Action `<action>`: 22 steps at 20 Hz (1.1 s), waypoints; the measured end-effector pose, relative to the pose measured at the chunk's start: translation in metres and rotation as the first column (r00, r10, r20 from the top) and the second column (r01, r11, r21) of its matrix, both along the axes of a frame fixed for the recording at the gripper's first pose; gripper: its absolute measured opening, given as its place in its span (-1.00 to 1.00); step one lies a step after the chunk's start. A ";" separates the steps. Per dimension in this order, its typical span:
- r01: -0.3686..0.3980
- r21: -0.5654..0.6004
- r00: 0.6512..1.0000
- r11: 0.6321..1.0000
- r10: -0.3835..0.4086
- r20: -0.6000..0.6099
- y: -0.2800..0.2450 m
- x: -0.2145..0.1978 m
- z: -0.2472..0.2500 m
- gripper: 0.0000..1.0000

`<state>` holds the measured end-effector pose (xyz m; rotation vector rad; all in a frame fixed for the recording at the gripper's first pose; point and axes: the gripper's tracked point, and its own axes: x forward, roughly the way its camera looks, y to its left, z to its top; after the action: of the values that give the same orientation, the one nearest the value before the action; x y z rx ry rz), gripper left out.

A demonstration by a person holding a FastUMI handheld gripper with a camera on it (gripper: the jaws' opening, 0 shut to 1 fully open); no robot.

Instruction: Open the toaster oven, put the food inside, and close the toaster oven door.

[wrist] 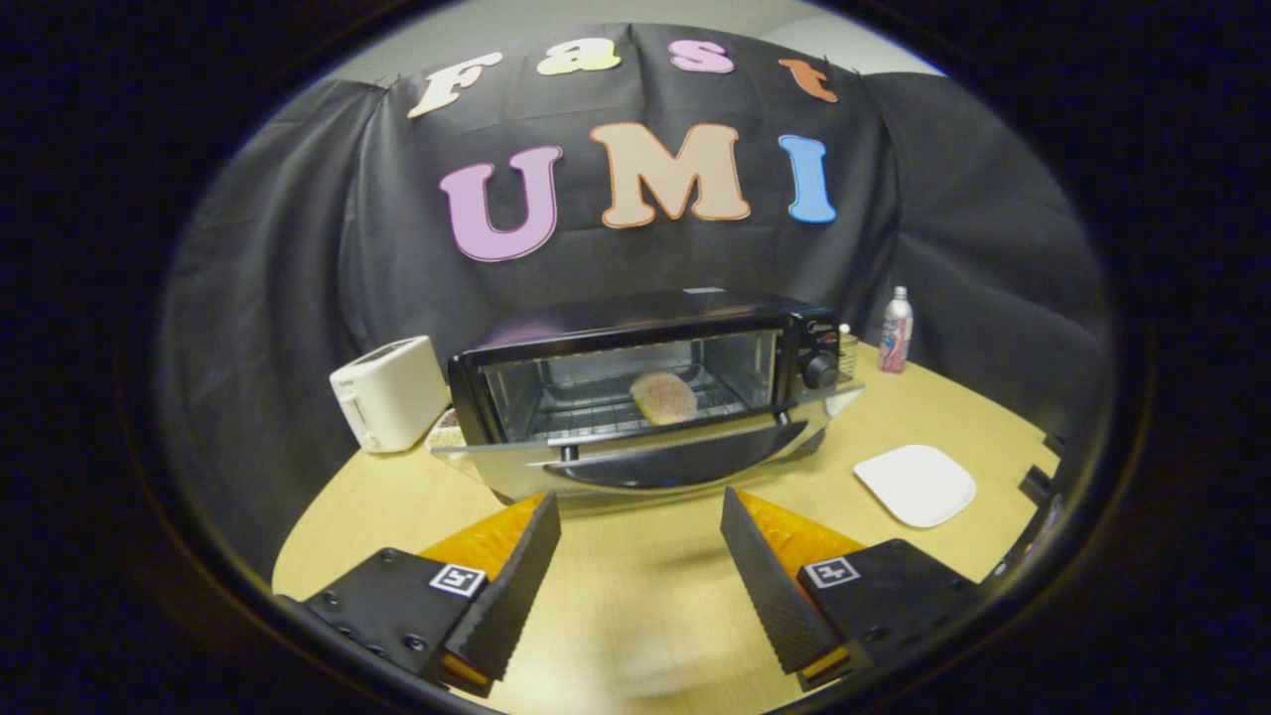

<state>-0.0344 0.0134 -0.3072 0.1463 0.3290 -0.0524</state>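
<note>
Looking along the fingers in the gripper view, the gripper (640,566) hangs released, jaws spread wide over bare table (635,616), grasping nothing. Straight ahead sits the toaster oven (645,382), its door (655,452) dropped open toward the fingers. The food (663,397), a flat round piece, already lies on the rack inside, beyond the door. The door's long edge runs crosswise to the fingers, just ahead of them, so closing likely means lifting that front edge. A white plate (916,484) rests off to the right.
</note>
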 end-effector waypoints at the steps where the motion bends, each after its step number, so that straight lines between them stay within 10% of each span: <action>1: -0.014 0.003 1.000 1.000 0.014 0.010 0.001 0.009 0.003 1.00; 22: -0.016 -0.070 0.938 0.997 0.039 0.345 -0.030 0.007 0.155 0.96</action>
<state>-0.0278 -0.0163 -0.1520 0.0825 -0.0237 -0.0089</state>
